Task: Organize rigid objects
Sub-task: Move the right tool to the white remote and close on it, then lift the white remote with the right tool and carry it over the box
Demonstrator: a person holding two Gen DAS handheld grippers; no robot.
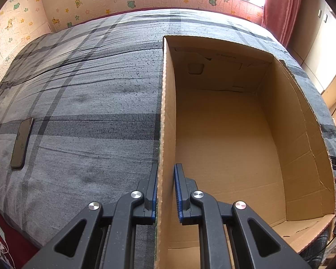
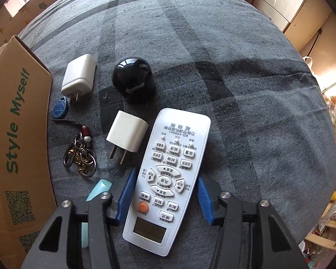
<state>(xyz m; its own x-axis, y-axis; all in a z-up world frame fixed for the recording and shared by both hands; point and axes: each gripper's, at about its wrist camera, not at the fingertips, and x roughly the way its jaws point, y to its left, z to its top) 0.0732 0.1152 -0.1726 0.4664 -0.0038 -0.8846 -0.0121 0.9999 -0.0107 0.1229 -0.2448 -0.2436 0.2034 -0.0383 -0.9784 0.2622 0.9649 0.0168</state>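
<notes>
My left gripper is shut on the left wall of an open, empty cardboard box on a grey plaid bed. In the right wrist view my right gripper is open, one finger on each side of a white remote control lying on the bed; a small gap shows on the right side. Beside the remote lie a small white charger, a black round device, a larger white charger, a blue key fob, a key ring bunch and a pale teal object.
The box's outer side, printed "Style Myself", stands at the left of the right wrist view. A dark phone lies on the bed left of the box. Wardrobes and a red curtain stand beyond the bed.
</notes>
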